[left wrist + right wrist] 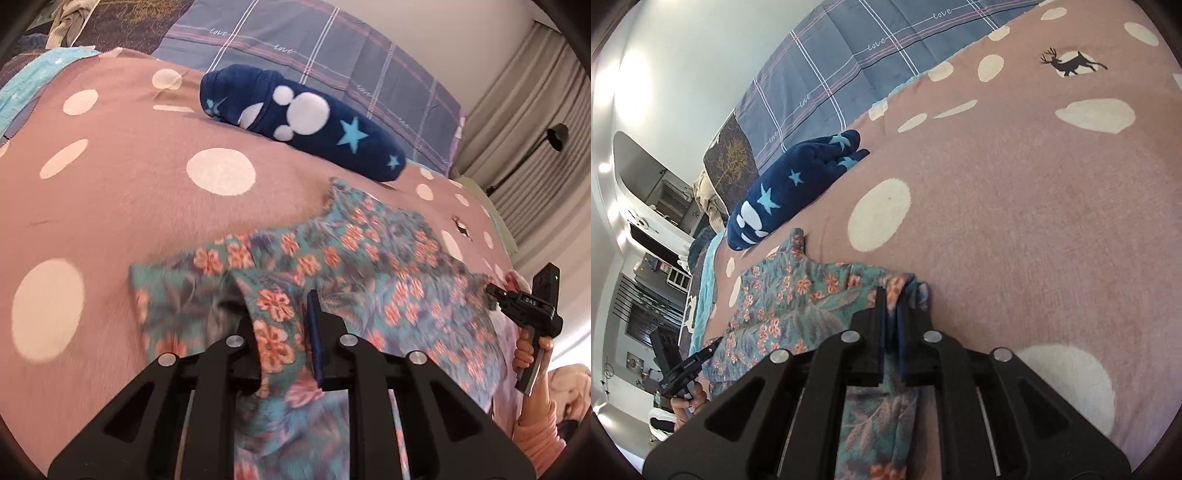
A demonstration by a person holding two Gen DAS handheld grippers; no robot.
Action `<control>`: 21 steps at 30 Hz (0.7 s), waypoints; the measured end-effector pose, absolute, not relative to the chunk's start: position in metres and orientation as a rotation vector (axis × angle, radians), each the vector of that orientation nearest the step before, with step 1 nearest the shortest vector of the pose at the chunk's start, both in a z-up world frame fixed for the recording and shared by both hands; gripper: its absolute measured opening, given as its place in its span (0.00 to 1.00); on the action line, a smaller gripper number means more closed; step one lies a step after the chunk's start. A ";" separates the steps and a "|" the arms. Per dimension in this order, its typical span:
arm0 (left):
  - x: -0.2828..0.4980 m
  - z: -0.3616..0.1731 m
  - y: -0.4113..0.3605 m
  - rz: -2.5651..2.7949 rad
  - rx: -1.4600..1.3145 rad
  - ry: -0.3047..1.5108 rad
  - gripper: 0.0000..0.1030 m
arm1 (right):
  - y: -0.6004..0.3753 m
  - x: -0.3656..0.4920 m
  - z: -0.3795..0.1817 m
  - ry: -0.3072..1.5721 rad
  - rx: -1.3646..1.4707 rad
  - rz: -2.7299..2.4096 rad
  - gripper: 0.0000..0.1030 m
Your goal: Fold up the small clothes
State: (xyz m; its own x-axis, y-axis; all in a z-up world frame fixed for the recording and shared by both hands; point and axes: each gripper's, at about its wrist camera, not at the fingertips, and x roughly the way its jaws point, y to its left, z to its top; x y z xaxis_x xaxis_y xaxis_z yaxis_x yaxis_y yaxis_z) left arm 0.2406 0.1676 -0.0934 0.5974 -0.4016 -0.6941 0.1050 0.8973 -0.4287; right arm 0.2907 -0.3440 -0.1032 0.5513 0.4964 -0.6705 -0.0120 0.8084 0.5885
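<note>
With the left tool (pixel 280 332) parted around a fold of the floral garment (pixel 354 251) and the right tool (pixel 892 314) nearly closed on its opposite edge, the cloth lies half spread on the bed's pink spotted blanket (pixel 129 206). Judgement: lower both edges evenly, release only once flat. Fabric thin, limp, creased; a rolled navy fleece item (pixel 303 122) lies beyond.

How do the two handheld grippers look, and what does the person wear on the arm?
Both the left gripper and the right gripper are matte black, with angular linkage arms, round silver pivot bolts and dark blue pads on the fingers. The right one bears small white lettering on its side. The sleeve is salmon pink.
</note>
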 end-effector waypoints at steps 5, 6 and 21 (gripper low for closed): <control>0.218 -0.094 0.167 -0.313 -0.341 0.905 0.20 | -0.337 0.267 -0.088 0.951 0.480 0.336 0.21; 0.217 -0.095 0.167 -0.318 -0.340 0.909 0.20 | -0.335 0.263 -0.087 0.958 0.459 0.331 0.23; 0.293 -0.037 0.194 -0.157 -0.374 0.713 0.06 | -0.333 0.291 -0.011 0.718 0.546 0.400 0.05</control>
